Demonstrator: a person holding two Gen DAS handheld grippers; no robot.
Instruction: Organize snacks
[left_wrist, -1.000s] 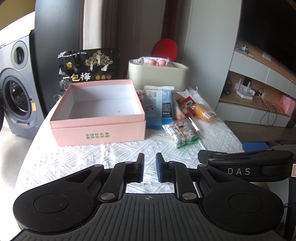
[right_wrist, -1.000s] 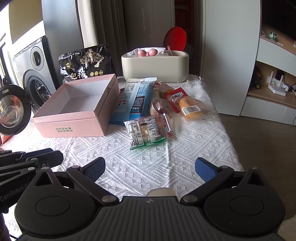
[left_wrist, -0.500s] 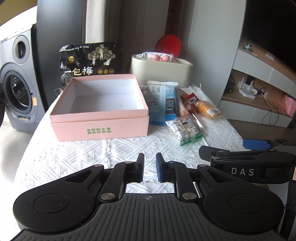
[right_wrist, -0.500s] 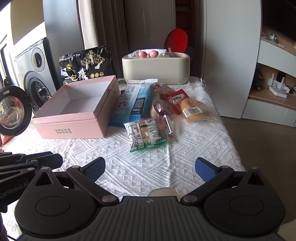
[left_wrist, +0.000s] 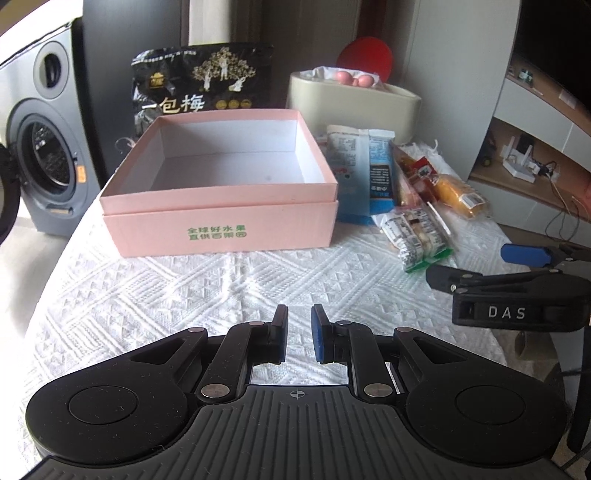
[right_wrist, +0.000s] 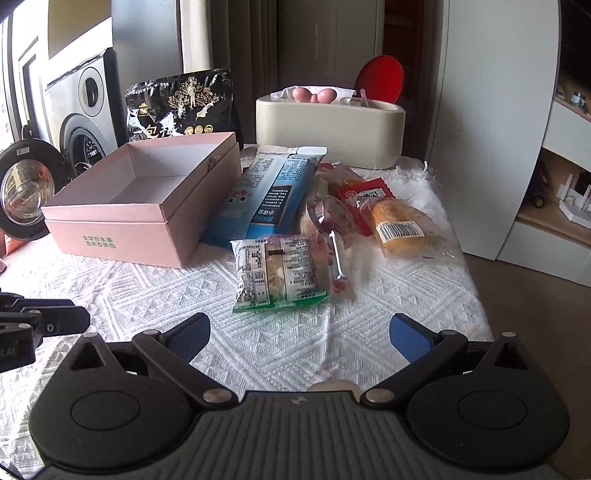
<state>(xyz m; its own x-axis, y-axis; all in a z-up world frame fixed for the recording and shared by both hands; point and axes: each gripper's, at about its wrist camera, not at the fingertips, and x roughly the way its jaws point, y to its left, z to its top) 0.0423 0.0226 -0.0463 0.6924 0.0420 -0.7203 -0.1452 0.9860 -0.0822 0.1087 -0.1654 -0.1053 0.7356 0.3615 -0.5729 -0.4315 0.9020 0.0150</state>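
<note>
Both grippers nearer snacks | left gripper (left_wrist: 298, 332) jaws together | right gripper (right_wrist: 300, 332) jaws spread | pink box (left_wrist: 221, 229) empty

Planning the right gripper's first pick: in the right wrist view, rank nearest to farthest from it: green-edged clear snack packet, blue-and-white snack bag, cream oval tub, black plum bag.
1. Green-edged clear snack packet, straight ahead.
2. Blue-and-white snack bag, behind it.
3. Cream oval tub at back right and black plum bag at back left: too close to call.

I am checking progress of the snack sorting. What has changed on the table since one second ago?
Both grippers moved closer to the table things: the pink box and the green-edged snack pack look larger. Nothing was grasped or released. The left gripper stays shut, the right gripper open; snacks unmoved.
</note>
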